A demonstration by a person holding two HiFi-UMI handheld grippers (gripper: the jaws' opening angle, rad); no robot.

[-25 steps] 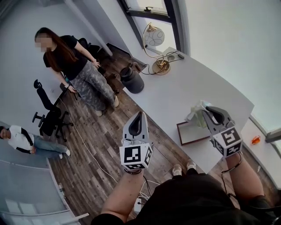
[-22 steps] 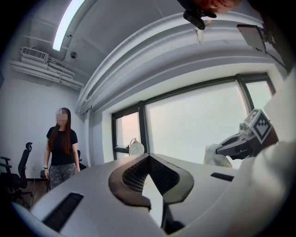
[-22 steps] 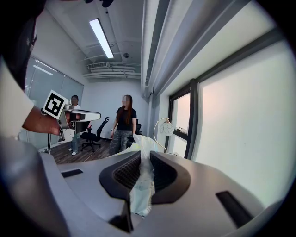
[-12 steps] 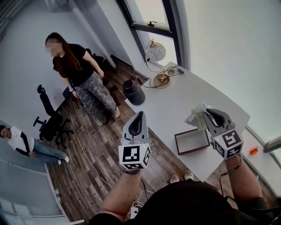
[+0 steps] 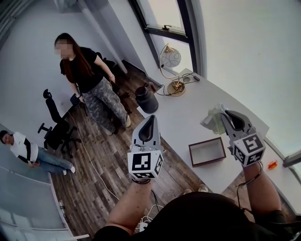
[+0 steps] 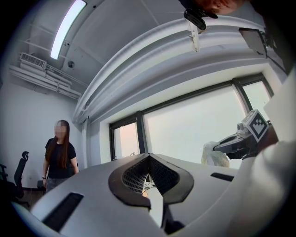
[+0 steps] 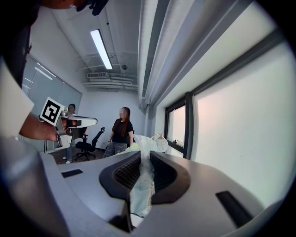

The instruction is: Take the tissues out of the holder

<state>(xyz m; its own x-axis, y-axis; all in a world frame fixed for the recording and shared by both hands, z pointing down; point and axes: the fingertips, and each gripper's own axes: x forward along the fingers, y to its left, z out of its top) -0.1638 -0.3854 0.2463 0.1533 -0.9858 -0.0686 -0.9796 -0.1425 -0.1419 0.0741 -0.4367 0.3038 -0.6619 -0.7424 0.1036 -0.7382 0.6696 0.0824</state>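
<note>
Right gripper (image 5: 223, 115) up close: clamped narrow on the tissues (image 5: 212, 120), held clear of the white table (image 5: 183, 117), apart from the holder (image 5: 207, 151) lying flat below. Left gripper (image 5: 150, 121): closed tip to tip, out over the wood floor (image 5: 94, 164). Farther back, lamp (image 5: 170, 61) at the table's end, person (image 5: 89, 84) standing by an office chair (image 5: 54, 122).

White table (image 5: 188, 115) w/ holder (image 5: 207, 152) & lamp (image 5: 170, 59).

Dark wood-plank floor (image 5: 94, 179), white walls (image 5: 28, 56), a dark-framed window (image 5: 165, 13) — a gold lamp (image 5: 171, 63) on the white tabletop (image 5: 188, 113), a black office chair (image 5: 55, 123) well apart.
</note>
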